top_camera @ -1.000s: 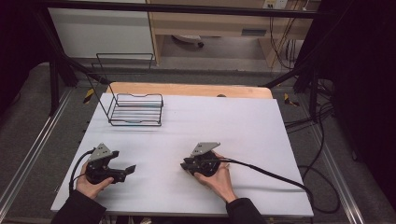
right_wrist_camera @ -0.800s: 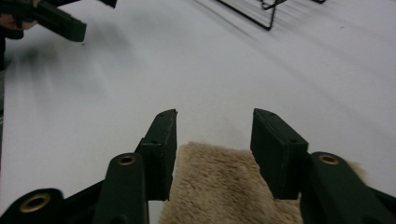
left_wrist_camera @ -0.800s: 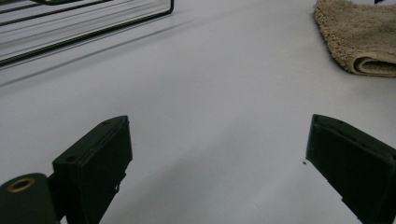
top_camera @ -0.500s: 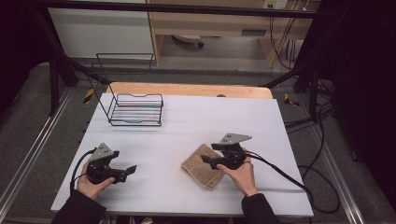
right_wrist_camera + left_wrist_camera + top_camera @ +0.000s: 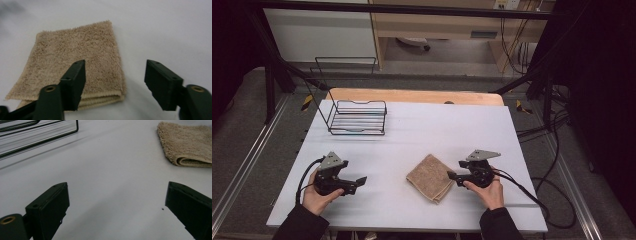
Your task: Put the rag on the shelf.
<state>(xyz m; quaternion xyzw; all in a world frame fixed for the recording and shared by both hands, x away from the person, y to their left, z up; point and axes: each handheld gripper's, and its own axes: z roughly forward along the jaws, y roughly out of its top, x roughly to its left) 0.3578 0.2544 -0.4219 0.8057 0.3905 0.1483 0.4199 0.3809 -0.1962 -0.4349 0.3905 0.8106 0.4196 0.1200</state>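
Note:
A folded tan towel (image 5: 430, 177) lies flat on the white table (image 5: 437, 130), near the front middle. My right gripper (image 5: 452, 176) sits just right of it, low over the table and pointing left at it. In the right gripper view the towel (image 5: 80, 57) lies ahead of the right gripper (image 5: 115, 63). Its jaws stand apart and have just been closing a little, with no pad pressing on the cloth. My left gripper (image 5: 360, 182) rests at the front left, open (image 5: 116, 190) over bare table. From there the towel (image 5: 187, 145) is farther off.
A black wire basket (image 5: 358, 117) stands at the back left of the table, and its lower bars (image 5: 37, 135) appear in the left gripper view. A wooden board (image 5: 412, 95) runs along the far edge. Cables trail off the right side.
My right gripper has moved to the right, off the table's middle, and its jaws have opened. The towel, unseen under the hand before, now lies uncovered. The left gripper has stayed put.

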